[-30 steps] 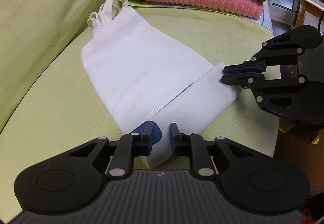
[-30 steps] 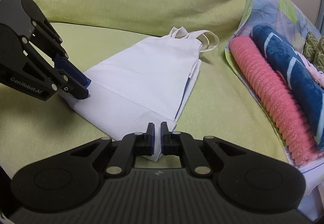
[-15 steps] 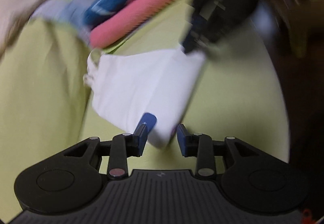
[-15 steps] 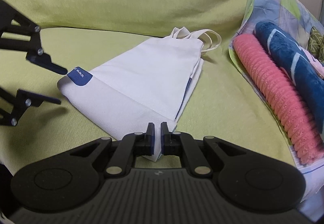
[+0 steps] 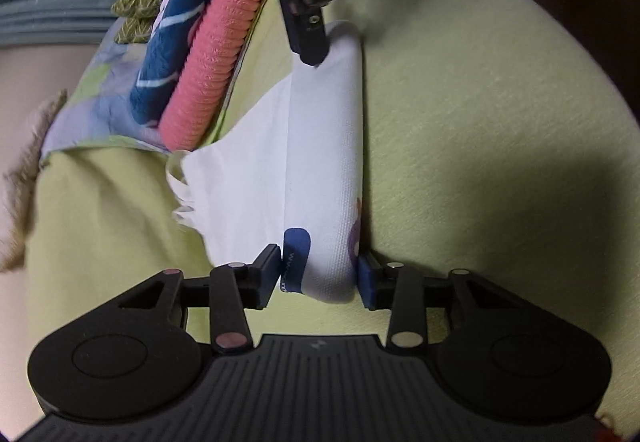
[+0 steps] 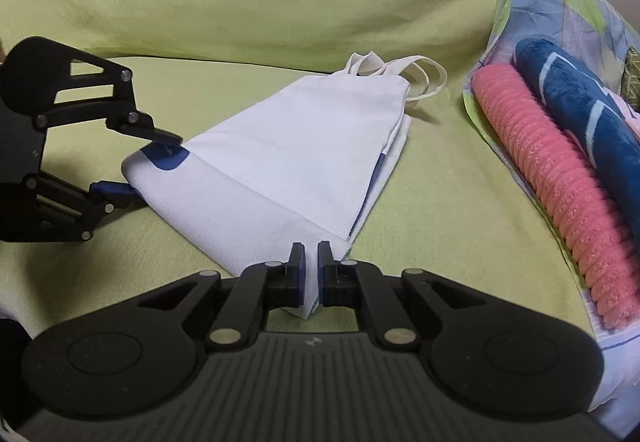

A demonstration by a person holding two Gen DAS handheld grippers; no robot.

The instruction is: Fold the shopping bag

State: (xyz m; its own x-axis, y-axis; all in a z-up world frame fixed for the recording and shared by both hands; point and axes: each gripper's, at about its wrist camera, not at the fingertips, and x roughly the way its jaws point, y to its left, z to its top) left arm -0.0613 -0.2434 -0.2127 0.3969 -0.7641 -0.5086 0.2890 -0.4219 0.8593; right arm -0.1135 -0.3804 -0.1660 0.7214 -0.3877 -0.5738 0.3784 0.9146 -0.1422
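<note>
- here the white shopping bag lies partly folded mid-frame on the green sofa, handles toward the top of the right wrist view.
- the right claw is pinched nearly closed on the bag's near corner at lower centre.
- the left claw stands wide, its fingers either side of the rolled edge by the blue label, not yet clamping.
- risk, as i judge it: closing off-centre could catch only one layer, so the fold slides open.
- pulling unevenly could skew the edges toward the pink towel.
</note>
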